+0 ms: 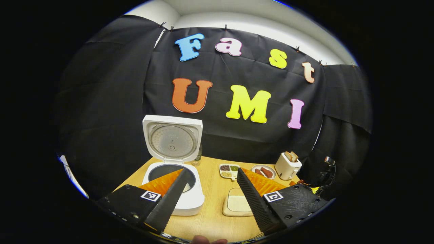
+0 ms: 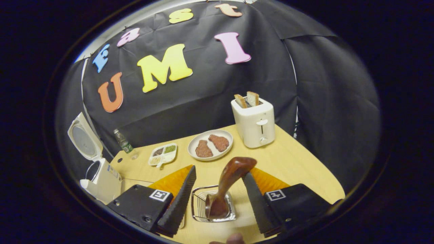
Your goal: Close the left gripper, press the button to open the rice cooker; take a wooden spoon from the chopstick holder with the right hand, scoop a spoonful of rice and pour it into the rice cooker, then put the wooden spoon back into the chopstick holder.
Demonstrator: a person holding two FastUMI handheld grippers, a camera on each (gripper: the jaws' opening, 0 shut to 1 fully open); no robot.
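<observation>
Now, brown wooden spoon (image 2: 226,184) upright, chopstick holder (image 2: 198,203)

Looks like a staged kitchen booth, not a real home: black cloth backdrop (image 1: 112,84) clipped up behind a wooden table (image 2: 298,162), with an open rice cooker (image 1: 173,162), toaster (image 2: 254,122) and plate of food (image 2: 210,144) beyond the jaws.

Toaster (image 2: 254,123) w/ bread, plate (image 2: 210,144), bottle (image 2: 124,143)

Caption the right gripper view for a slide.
Open right gripper poised over the wooden spoon standing in the holder.
</observation>
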